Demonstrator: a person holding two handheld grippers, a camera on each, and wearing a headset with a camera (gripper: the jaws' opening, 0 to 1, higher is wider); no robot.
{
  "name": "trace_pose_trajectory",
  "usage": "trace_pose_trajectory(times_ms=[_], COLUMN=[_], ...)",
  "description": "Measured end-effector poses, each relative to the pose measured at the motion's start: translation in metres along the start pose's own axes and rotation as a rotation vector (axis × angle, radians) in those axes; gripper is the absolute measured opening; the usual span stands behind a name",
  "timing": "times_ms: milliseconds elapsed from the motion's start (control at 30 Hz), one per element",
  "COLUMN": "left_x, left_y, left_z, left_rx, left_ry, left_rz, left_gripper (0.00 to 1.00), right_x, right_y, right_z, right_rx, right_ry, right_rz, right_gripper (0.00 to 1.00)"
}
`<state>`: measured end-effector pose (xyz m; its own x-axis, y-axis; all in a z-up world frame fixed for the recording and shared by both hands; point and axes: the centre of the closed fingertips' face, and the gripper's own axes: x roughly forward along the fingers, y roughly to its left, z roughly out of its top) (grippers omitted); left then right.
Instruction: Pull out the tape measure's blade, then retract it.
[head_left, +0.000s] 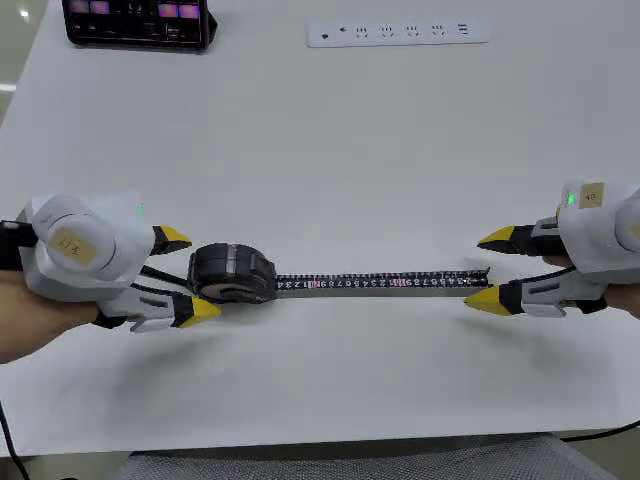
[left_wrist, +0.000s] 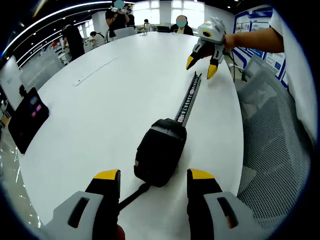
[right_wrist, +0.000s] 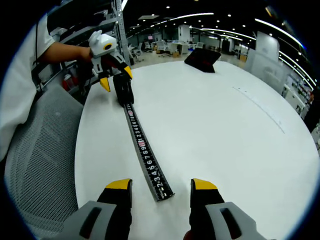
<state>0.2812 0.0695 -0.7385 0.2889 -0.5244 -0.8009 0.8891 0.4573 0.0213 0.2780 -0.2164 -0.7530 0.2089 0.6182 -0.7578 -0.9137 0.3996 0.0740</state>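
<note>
Table: smooth and white, so the tape measure could skid if it is nudged.
Left gripper: jaws spread wide, flanking the case's rear and holding nothing. With no clamp, a fast recoil would likely drag the case along.
Right gripper: jaws also wide apart, empty, with the blade's end lying between them. A late pinch would probably miss.
Blade: drawn out and flat on the table between the grippers. If it is unlocked, it may whip back.
Case: black, lying at the blade's left end, and could tip if it is squeezed off-centre.
Blade tip: thin, flat and hard to catch.
</note>
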Motion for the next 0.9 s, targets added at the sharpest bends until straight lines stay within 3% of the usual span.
trace_pose_trajectory(times_ms=[133, 367, 600, 900], left_x=[-0.006, -0.013, -0.018, -0.023], left_y=[0.004, 0.008, 0.007, 0.001], left_z=[0.006, 0.009, 0.014, 0.008], left_rx=[-0.073, -0.117, -0.126, -0.132], left_ry=[-0.058, -0.091, -0.125, -0.134], left_rz=[0.041, 0.082, 0.120, 0.156], left_gripper=[0.52, 0.58, 0.61, 0.72], right_x=[-0.004, -0.010, -0.016, -0.023], right_y=[0.002, 0.003, 0.004, 0.007], right_z=[0.003, 0.005, 0.009, 0.012], right_rx=[0.041, 0.062, 0.064, 0.070], right_ry=[-0.042, -0.064, -0.079, -0.093], right_rz=[-0.019, -0.054, -0.085, -0.115], right_gripper=[0.47, 0.52, 0.59, 0.62])
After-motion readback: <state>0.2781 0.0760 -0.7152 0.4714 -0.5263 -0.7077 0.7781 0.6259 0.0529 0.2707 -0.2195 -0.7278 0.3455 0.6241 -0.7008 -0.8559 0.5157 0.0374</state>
